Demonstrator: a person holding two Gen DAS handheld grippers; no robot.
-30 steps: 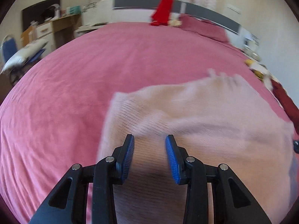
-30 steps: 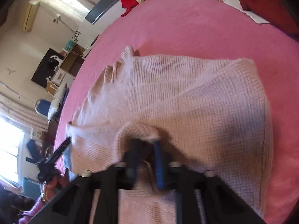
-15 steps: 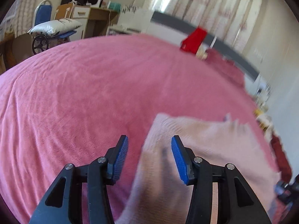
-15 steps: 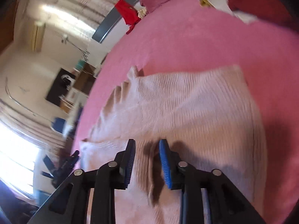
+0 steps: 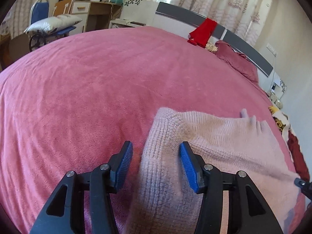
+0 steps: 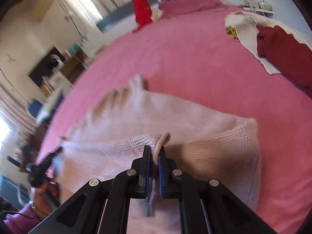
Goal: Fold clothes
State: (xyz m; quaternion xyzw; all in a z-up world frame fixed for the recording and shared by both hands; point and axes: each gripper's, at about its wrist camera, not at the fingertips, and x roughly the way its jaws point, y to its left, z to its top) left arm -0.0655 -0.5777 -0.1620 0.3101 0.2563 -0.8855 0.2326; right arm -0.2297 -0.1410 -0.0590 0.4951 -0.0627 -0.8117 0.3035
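A pale pink knitted sweater [image 5: 224, 146] lies spread on a bed covered with a pink blanket [image 5: 87, 97]. The left gripper [image 5: 156, 152] has its jaws apart, and they have just been opening. A raised ridge of the sweater's edge runs up between them, nearer the right jaw, with bare blanket showing beside the left jaw; the blue pads [image 5: 124, 161] do not press on the knit. Ahead of these jaws the sweater ends in a rounded corner, and to their right it stretches away flat across the bed.

The right gripper [image 6: 155, 154] has its jaws nearly together, clamped on a rolled hem of the sweater [image 6: 195, 132]; they have just been closing. A curl of the hem sticks up just past the jaw tips, and more knit hangs between the jaws below them. The cloth to the left of these jaws is blurred, so its exact lie there is hard to read. Far left of them, low in the view, a person's hand [image 6: 45, 193] holds the other gripper at the sweater's far edge.

Well beyond the right jaws, to their right, a dark red garment [image 6: 282, 52] lies on a cream knit [image 6: 247, 31]. A bright red cloth [image 5: 202, 32] hangs over the headboard [image 5: 243, 44] far ahead of the left jaws.
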